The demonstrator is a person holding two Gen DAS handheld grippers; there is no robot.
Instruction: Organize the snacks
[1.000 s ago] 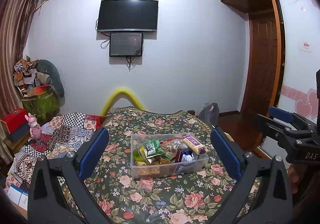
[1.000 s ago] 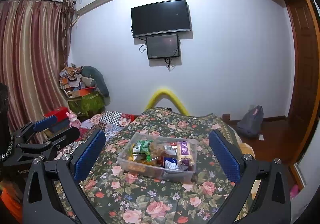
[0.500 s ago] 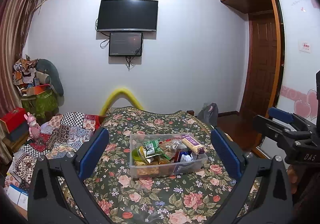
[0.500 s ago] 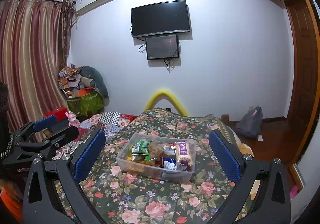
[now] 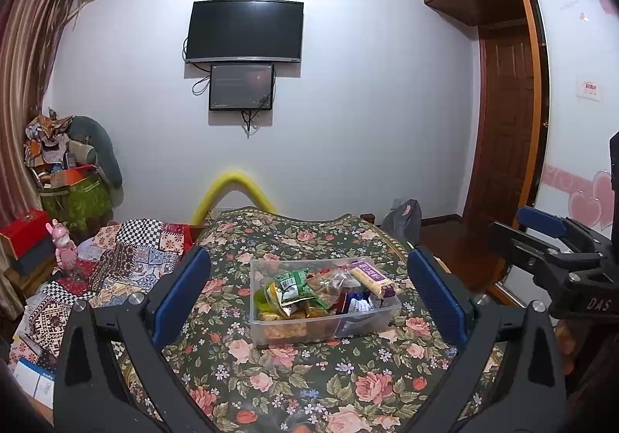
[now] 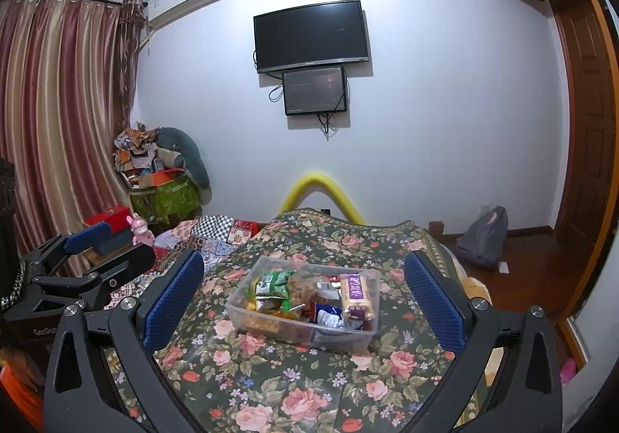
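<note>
A clear plastic box (image 5: pixel 267 324) (image 6: pixel 236 311) full of snack packets sits on the floral tablecloth (image 5: pixel 309 386) (image 6: pixel 294 386). In it lie a green packet (image 5: pixel 294 284) (image 6: pixel 272 284), a purple-wrapped bar (image 5: pixel 371 276) (image 6: pixel 356 291) and several other wrappers. My left gripper (image 5: pixel 307 293) is open and empty, held back from the box with its blue pads either side of it in view. My right gripper (image 6: pixel 303 295) is open and empty, likewise short of the box. Each gripper shows at the edge of the other's view.
The table stands in a bedroom. A patchwork quilt (image 5: pixel 127 259) lies on the left. A yellow foam arch (image 6: pixel 321 193) rises behind the table. A grey backpack (image 6: pixel 483 239) sits on the wooden floor at right. A TV (image 5: pixel 243 30) hangs on the far wall.
Both views have shifted very slightly; the box sits a touch lower and nearer in the right wrist view. Both grippers stay open and empty.
</note>
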